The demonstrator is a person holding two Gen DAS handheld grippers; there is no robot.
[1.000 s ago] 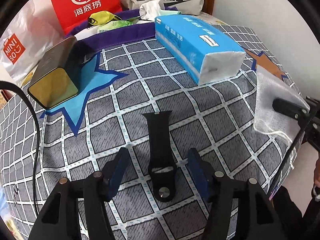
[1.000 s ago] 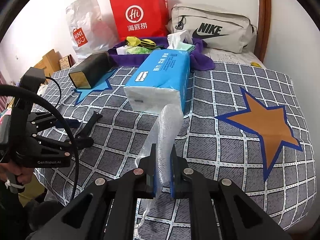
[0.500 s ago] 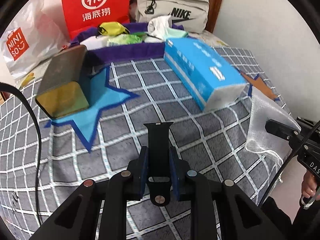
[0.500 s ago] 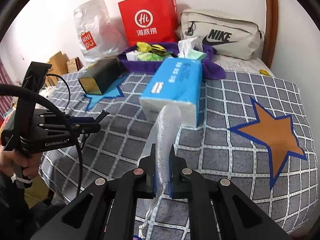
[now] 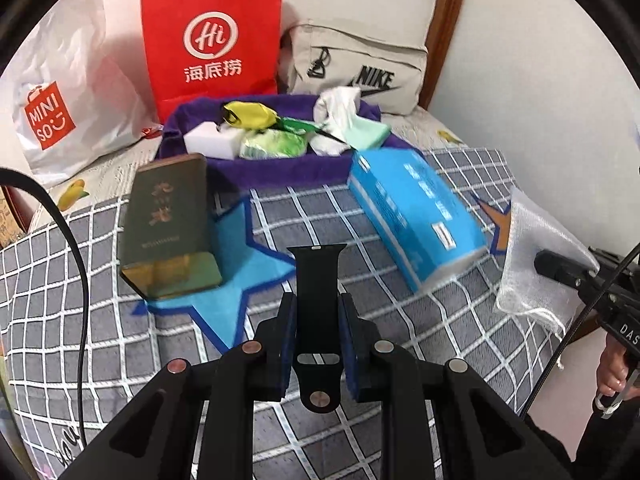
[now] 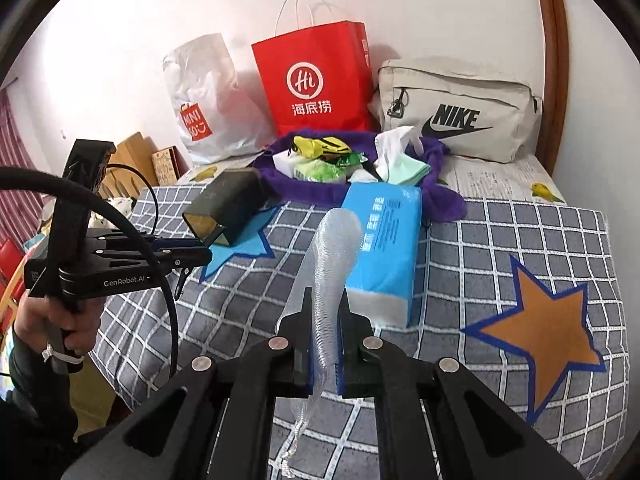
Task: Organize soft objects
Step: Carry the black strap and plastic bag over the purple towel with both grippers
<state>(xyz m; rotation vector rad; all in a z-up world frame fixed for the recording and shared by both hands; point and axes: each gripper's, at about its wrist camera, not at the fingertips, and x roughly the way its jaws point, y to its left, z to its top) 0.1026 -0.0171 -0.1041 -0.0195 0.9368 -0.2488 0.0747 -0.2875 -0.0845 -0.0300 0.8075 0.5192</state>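
Note:
My left gripper [image 5: 317,300] is shut on a black watch strap [image 5: 318,280], held clear above the checked bedspread [image 5: 400,320]. A white mesh pouch [image 6: 332,248] stands up between the pads of my right gripper [image 6: 324,308], which is shut on it; the same pouch [image 5: 532,256] shows at the right of the left wrist view. A purple fabric bin [image 5: 280,168] at the back holds several soft items: a yellow pouch [image 5: 248,114], a white sponge [image 5: 208,142], green packets and tissues. A blue tissue pack [image 5: 412,216] lies in front of the bin.
A dark olive box [image 5: 168,224] lies on a blue star patch at the left. Behind the bin stand a red paper bag [image 5: 212,40], a white Miniso bag [image 5: 60,108] and a beige Nike bag [image 5: 360,68]. A hand [image 6: 56,320] grips the left tool.
My left gripper closed on the watch strap and lifted it off the bedspread. My right gripper rose with the mesh pouch. Both views now look further towards the purple bin.

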